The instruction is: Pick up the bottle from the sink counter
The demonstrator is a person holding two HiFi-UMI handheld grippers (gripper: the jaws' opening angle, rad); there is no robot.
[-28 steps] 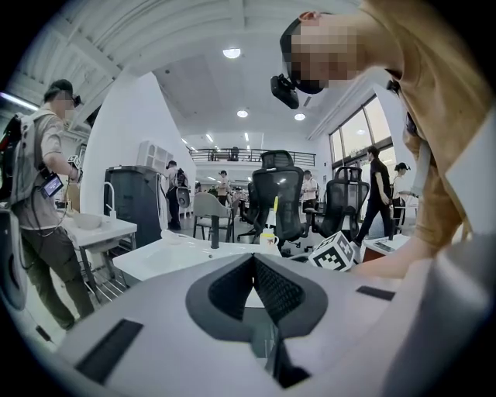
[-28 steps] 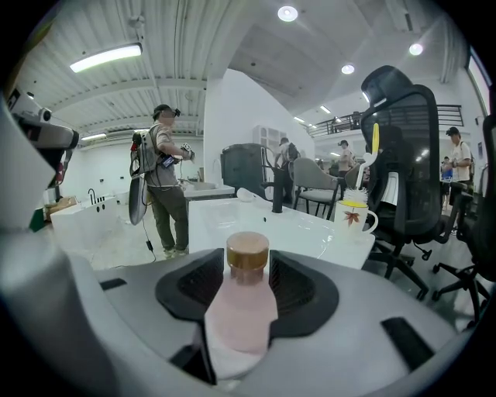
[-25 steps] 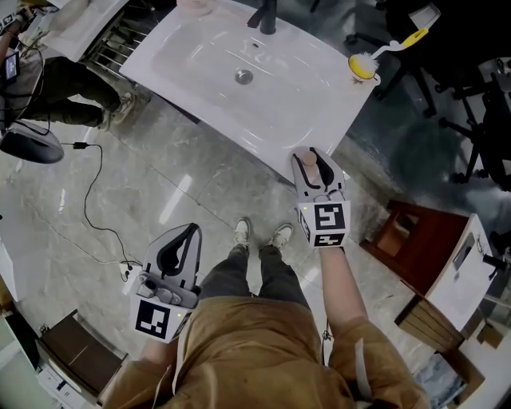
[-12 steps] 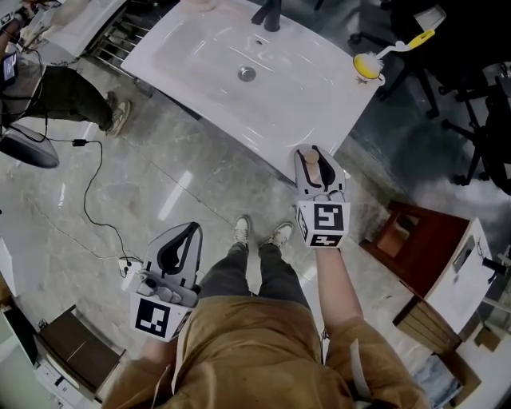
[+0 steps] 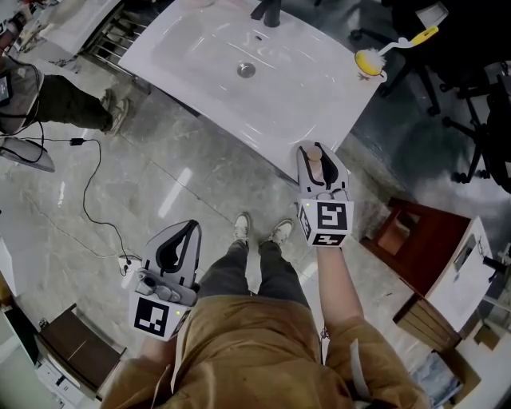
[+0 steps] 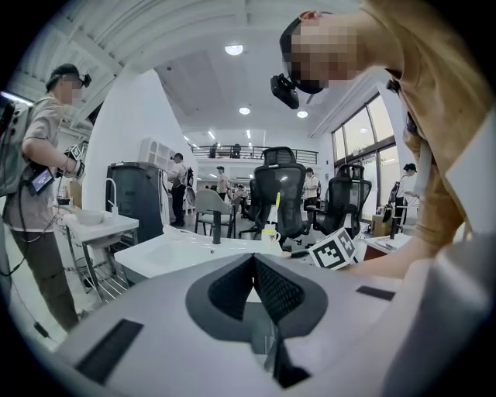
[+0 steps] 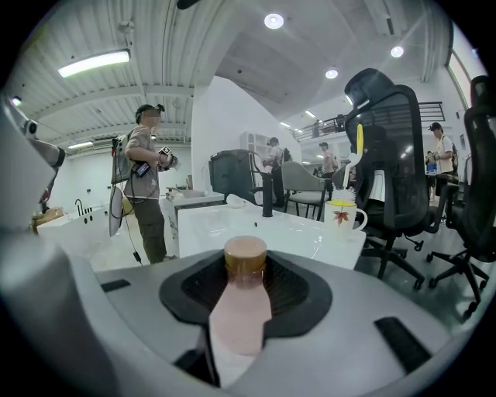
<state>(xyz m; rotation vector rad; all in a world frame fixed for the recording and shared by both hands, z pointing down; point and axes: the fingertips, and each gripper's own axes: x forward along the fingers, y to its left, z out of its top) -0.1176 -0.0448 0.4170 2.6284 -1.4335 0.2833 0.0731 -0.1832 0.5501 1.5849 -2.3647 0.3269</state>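
Hanging low beside the person's left leg, the left gripper point(image 5: 189, 228) has its jaws drawn together, the dark pads meeting along one line with nothing between them. It points up and away over pale marble floor point(image 5: 160, 160), where a thin black cable point(image 5: 89, 192) snakes across the tiles.

Further along, the white sink counter point(image 5: 200, 80) lies slantwise across the top of the head view, with a round drain point(image 5: 246, 70) in the basin and a black faucet point(image 5: 267, 12) at its far edge.

At the counter's near corner the right gripper point(image 5: 318, 156) is clamped on the bottle point(image 7: 242, 310), one pad pressing on each side of its pale pink body. The bottle's long axis runs in line with the jaws: its base sits deep in the gripper's throat and its brown cap point(image 7: 246, 256) points outward past the pads, toward the counter and away from the person. From above, the bottle point(image 5: 316, 166) shows over the counter's front edge; whether it touches the surface cannot be told.

To the right, on the counter's far right corner and well apart from the bottle, stands a white mug point(image 7: 342, 218) with a yellow-headed brush point(image 5: 369, 62) in it. Black office chairs point(image 7: 399, 155) stand beyond on grey floor.
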